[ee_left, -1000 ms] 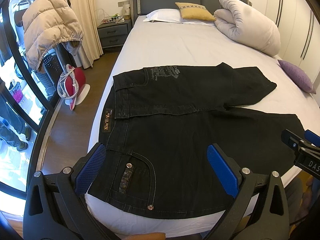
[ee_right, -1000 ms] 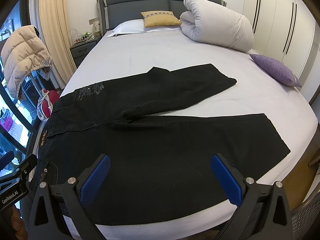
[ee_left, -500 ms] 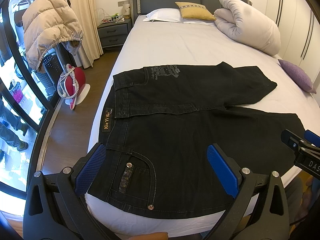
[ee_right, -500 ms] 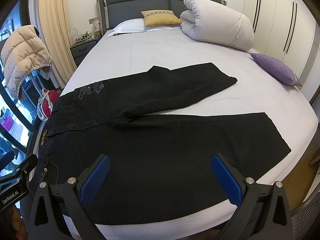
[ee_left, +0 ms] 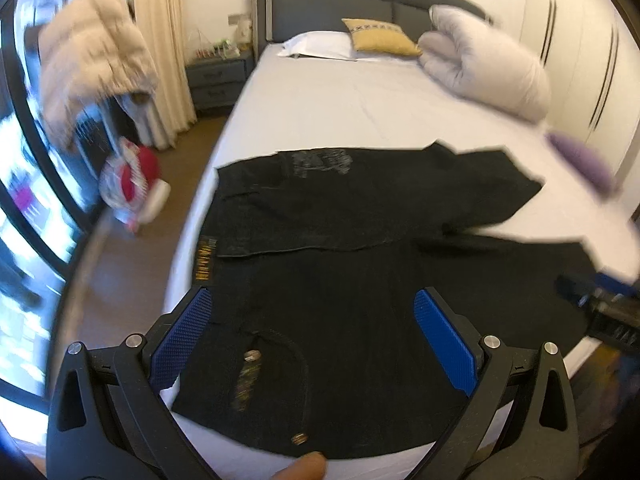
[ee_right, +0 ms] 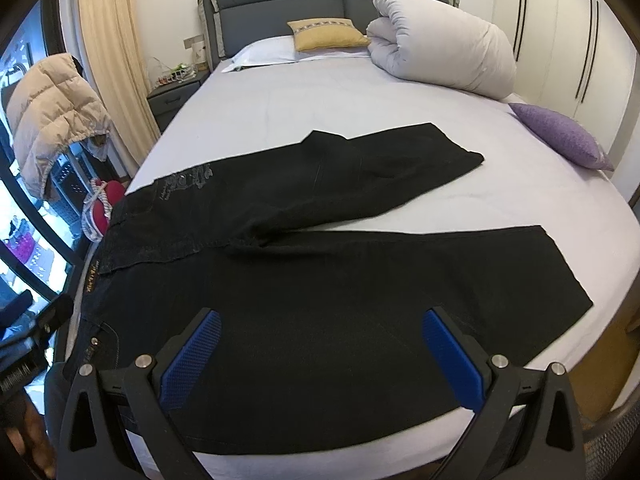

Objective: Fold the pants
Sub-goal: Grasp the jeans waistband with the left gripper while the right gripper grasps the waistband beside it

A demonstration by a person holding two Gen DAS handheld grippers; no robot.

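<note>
Black pants (ee_right: 320, 280) lie spread flat across the near end of the bed (ee_right: 320, 108), legs parted, waistband toward the left edge. Left tool (ee_left: 316, 340) and right tool (ee_right: 320, 356) hover above the fabric, both spread wide, holding nothing.

1 pr black pants (ee_right: 328, 264), 2 legs. 1 bed (ee_right: 304, 104). 1 white pillow (ee_right: 264, 51), 1 yellow cushion (ee_right: 326, 34), 1 purple cushion (ee_right: 560, 140), 1 rolled duvet (ee_right: 444, 54). 1 nightstand (ee_right: 172, 98), 1 puffer jacket (ee_right: 52, 108). 2 grippers: left gripper (ee_left: 316, 336), right gripper (ee_right: 320, 354).
</note>
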